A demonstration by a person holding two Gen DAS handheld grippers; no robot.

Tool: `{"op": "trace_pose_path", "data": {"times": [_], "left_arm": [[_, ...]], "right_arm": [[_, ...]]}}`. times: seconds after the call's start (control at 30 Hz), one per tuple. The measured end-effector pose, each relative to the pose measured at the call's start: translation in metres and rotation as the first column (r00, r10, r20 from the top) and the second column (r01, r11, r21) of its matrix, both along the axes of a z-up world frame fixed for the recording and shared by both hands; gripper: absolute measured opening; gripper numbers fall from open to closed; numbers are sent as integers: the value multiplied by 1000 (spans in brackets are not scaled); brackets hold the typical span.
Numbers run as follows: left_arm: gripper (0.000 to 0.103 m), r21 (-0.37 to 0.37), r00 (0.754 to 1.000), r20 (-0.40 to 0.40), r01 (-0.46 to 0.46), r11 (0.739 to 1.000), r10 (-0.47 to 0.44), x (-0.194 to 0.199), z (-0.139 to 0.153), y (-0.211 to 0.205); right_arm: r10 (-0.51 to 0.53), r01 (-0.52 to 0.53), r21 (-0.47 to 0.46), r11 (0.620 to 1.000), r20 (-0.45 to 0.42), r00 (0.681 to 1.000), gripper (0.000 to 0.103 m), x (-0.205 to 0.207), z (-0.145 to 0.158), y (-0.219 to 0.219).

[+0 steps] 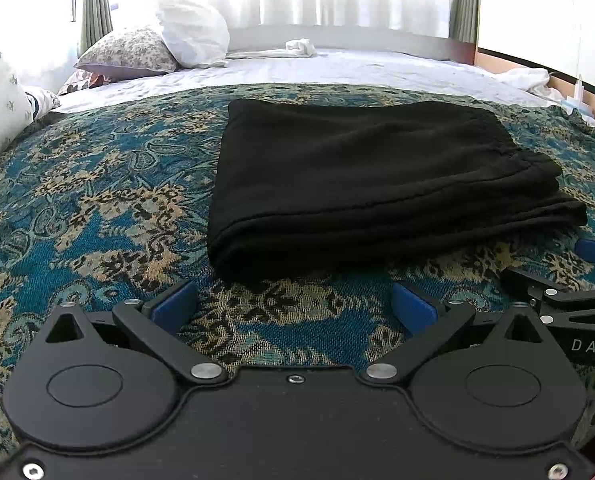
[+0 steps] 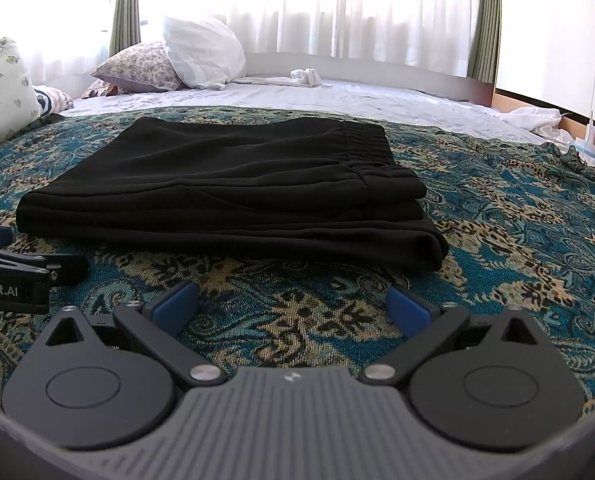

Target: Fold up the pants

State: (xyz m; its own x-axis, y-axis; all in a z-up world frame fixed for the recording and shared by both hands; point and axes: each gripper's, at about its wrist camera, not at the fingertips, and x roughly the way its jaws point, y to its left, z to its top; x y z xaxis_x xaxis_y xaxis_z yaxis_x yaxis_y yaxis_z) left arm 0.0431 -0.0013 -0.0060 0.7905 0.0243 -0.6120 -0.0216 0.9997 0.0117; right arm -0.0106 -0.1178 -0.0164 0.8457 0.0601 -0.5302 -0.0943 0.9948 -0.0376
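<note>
Black pants (image 1: 369, 184) lie folded into a thick rectangle on the blue patterned bedspread (image 1: 97, 200); they also show in the right wrist view (image 2: 233, 196), with the elastic waistband on top at the right. My left gripper (image 1: 293, 306) is open and empty, just short of the pants' near edge. My right gripper (image 2: 291, 304) is open and empty, also just short of the near edge. Each gripper shows at the side of the other's view: the right one (image 1: 569, 300) and the left one (image 2: 13, 276).
The bedspread (image 2: 497, 240) covers the near part of a bed with a white sheet (image 1: 337, 68) beyond. Pillows (image 1: 165, 44) lie at the far left. A white cloth (image 1: 301, 48) lies at the far edge, more white cloth (image 1: 525, 80) at the right.
</note>
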Motion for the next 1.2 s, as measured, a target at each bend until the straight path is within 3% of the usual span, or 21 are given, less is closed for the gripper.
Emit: {"op": "trace_pose_path", "data": {"times": [1.2], "left_arm": [[103,-15,1000,-6,-8,1000,8,1,0,2]], "right_arm": [[0,0,1,1000,1,1000,103,0,-1,0]]}}
